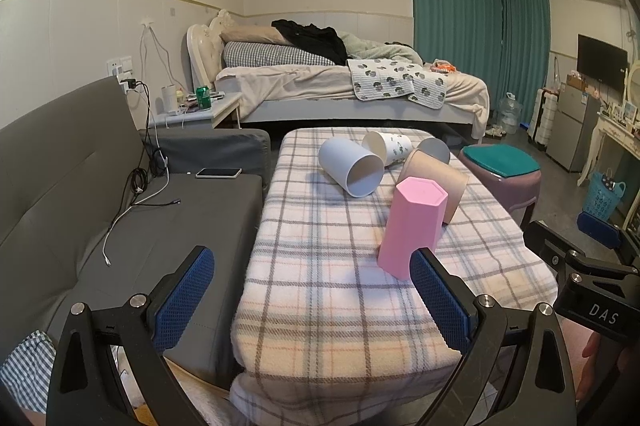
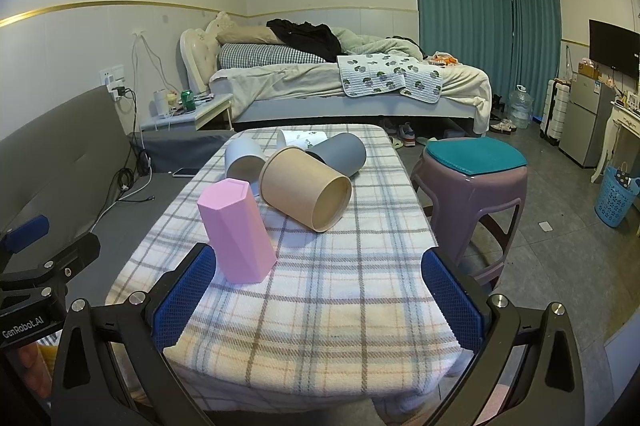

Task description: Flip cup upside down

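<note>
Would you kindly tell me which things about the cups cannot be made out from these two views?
- Grey cup: left wrist view, mostly hidden behind the tan cup.
- Patterned cup: right wrist view, mouth hidden behind the tan and grey cups.
- Pink cup: both views, closed top shown; underside hidden against the plaid cloth.

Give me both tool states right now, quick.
Left tool: open, holding nothing, short of the pink cup.
Right tool: open, holding nothing.

Pink hexagonal cup (image 1: 410, 226) stands inverted on the plaid cloth, nearest of five cups.
</note>
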A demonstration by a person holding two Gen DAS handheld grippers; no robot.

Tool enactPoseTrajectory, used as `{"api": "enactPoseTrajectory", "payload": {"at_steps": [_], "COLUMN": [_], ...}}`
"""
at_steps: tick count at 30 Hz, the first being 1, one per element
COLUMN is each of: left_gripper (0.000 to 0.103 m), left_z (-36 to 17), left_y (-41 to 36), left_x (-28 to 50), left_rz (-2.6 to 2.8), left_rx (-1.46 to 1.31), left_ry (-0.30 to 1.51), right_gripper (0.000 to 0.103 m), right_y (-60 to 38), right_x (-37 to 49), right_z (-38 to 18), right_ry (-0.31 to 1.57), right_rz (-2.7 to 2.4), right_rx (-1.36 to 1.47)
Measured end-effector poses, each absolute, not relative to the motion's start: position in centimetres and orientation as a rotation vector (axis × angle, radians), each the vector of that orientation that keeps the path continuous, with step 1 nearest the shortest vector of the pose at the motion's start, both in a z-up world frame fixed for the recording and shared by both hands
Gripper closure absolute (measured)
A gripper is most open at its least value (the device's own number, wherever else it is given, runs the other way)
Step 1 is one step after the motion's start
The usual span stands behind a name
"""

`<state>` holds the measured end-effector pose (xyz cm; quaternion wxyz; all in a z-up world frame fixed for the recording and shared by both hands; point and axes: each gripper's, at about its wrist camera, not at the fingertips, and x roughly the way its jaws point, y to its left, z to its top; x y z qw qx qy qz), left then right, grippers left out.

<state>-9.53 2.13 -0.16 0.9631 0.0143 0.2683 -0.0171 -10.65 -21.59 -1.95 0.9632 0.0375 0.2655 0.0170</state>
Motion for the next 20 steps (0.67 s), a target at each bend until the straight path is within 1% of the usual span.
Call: {"api": "enactPoseTrajectory", "payload": {"at_steps": [20], "left_gripper": [0.002], "left_z": [-0.33], "left_y": [1.9], "left_x": [-9.55], "left_rz": [-0.035], "left_rx": [0.04], "left_ry": [0.544], "right_gripper": [0.0], "right_y": [-21.6], "right_x": [-10.62], "right_z": [-2.02], "right_ry": [0.541], "right_rz": [0.035], "right_rx": [0.078]}}
